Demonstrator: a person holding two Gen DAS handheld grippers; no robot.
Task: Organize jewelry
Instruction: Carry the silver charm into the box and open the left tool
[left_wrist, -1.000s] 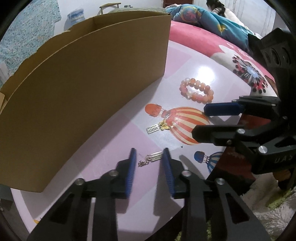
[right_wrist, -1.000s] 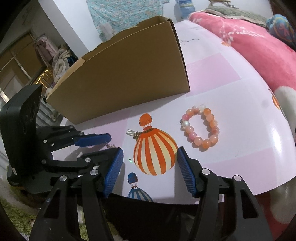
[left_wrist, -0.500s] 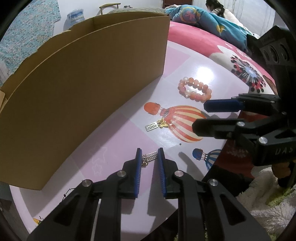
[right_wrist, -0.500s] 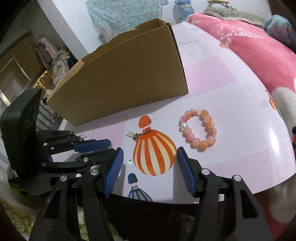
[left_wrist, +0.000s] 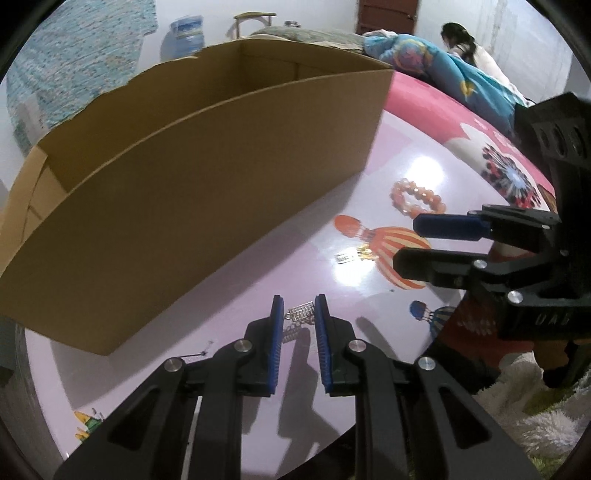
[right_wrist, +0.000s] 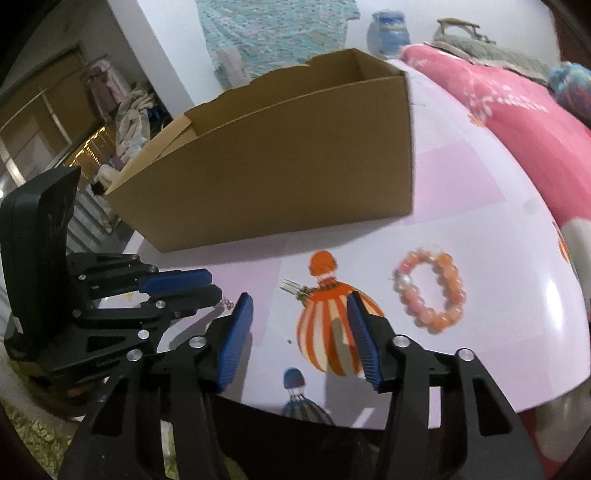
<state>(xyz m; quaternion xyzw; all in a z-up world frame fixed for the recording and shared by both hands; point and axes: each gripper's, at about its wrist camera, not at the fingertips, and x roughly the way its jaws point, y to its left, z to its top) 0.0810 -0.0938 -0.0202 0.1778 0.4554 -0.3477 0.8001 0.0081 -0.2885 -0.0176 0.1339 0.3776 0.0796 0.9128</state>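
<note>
My left gripper (left_wrist: 298, 308) is shut on a small silver earring (left_wrist: 301, 314) and holds it lifted just above the pink table (left_wrist: 258, 273); its shadow falls below it. A second earring with a gold butterfly (left_wrist: 355, 255) lies on the balloon print. A bracelet of orange and pink beads (right_wrist: 430, 291) lies to the right, also in the left wrist view (left_wrist: 417, 197). My right gripper (right_wrist: 300, 314) is open and empty above the balloon print, near the butterfly earring (right_wrist: 297, 290). An open cardboard box (left_wrist: 177, 177) stands behind.
The table's front edge is close under both grippers, with a shaggy rug (left_wrist: 535, 417) below. A pink bed (right_wrist: 517, 110) lies behind the table to the right. A thin wire piece (left_wrist: 199, 352) lies on the table near the box's corner.
My left gripper closed on the silver earring and lifted it off the table. My right gripper moved forward over the balloon print, still open.
</note>
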